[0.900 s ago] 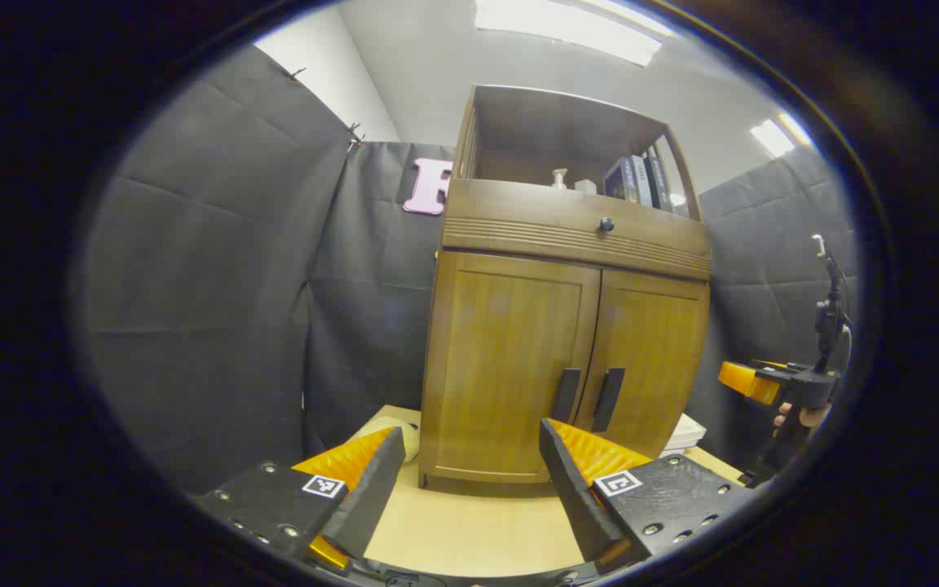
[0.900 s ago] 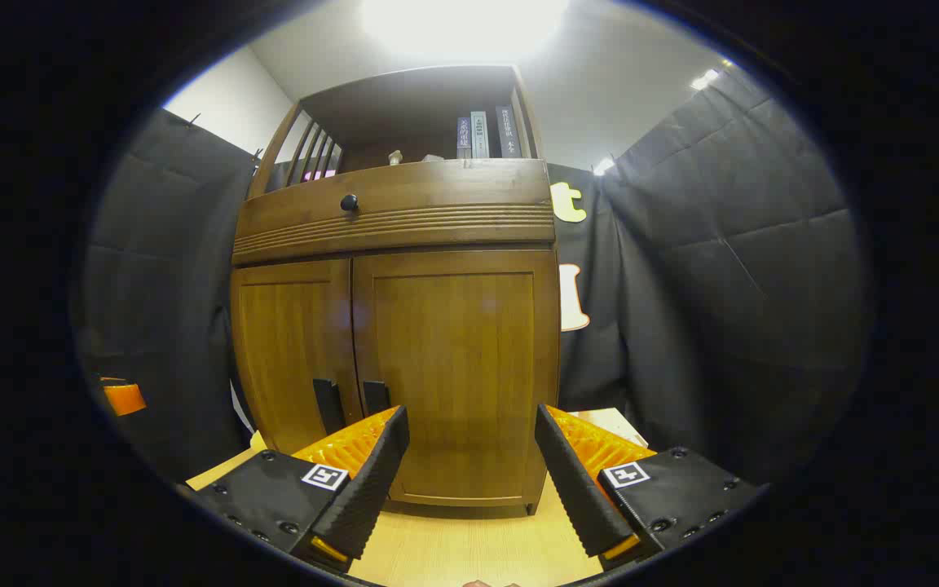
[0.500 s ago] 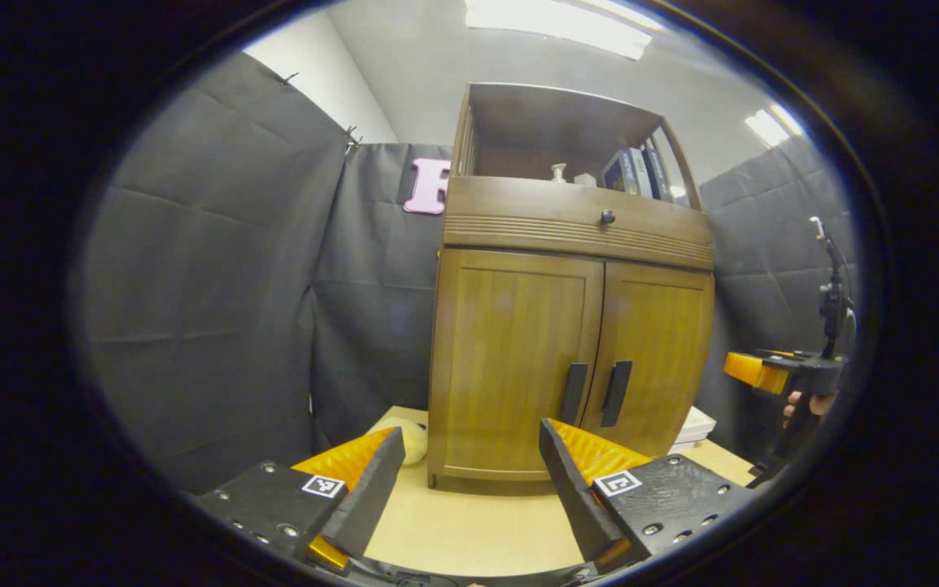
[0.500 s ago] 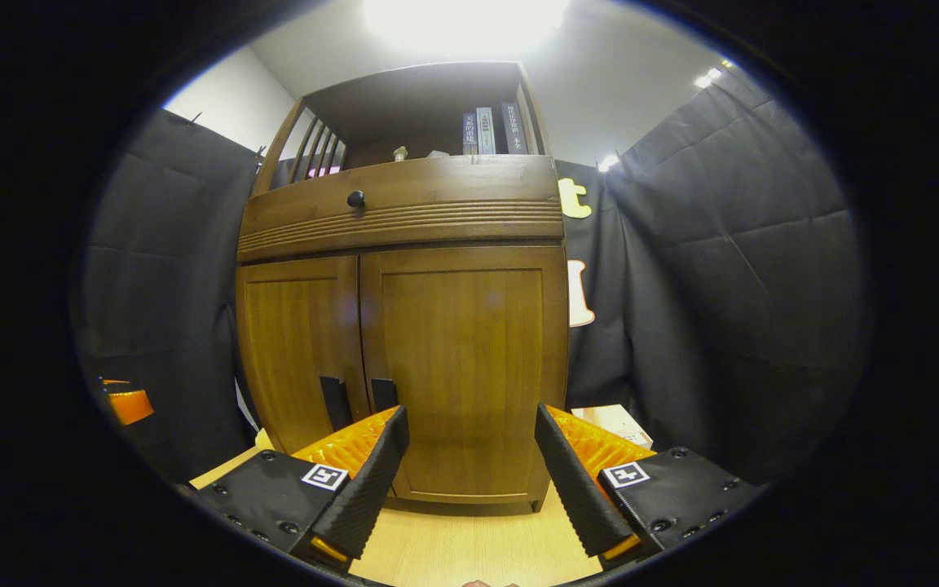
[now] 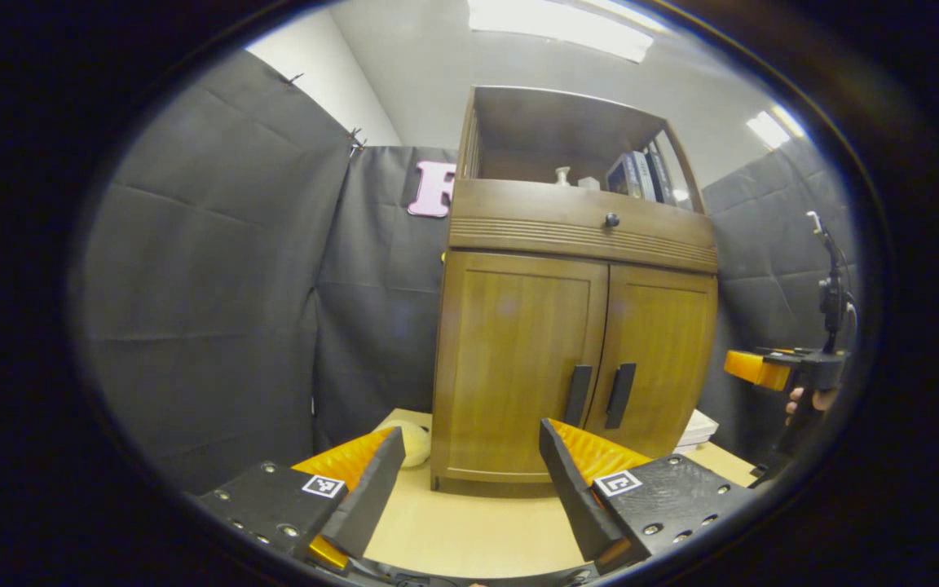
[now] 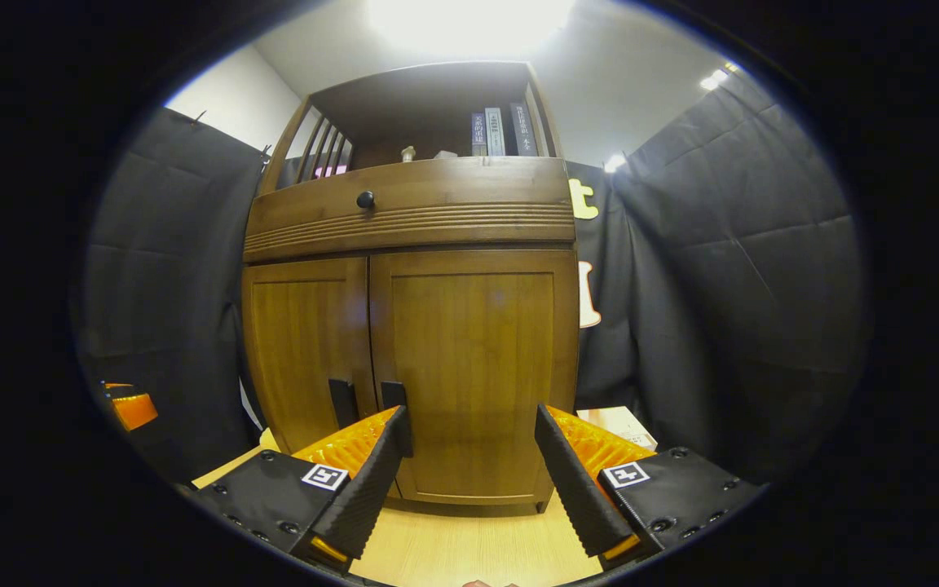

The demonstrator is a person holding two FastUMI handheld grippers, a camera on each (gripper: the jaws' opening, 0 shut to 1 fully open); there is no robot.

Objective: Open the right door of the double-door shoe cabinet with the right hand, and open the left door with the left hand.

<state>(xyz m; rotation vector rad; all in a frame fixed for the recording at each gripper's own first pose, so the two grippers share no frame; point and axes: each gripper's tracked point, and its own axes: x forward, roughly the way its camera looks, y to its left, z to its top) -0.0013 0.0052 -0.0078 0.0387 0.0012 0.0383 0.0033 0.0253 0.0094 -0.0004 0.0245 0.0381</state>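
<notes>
Both doors closed on the shoe cabinet; right gripper and left gripper wide open, facing rigid hinged doors best pulled by their vertical handles.

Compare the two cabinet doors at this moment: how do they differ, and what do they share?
In the right gripper view, the right door fronts the camera and looks wide; the left door recedes at an angle and looks narrower. The right door's handle is partly hidden by a finger; the left door's handle is unobstructed. Both are closed, untouched brown wood.
</notes>
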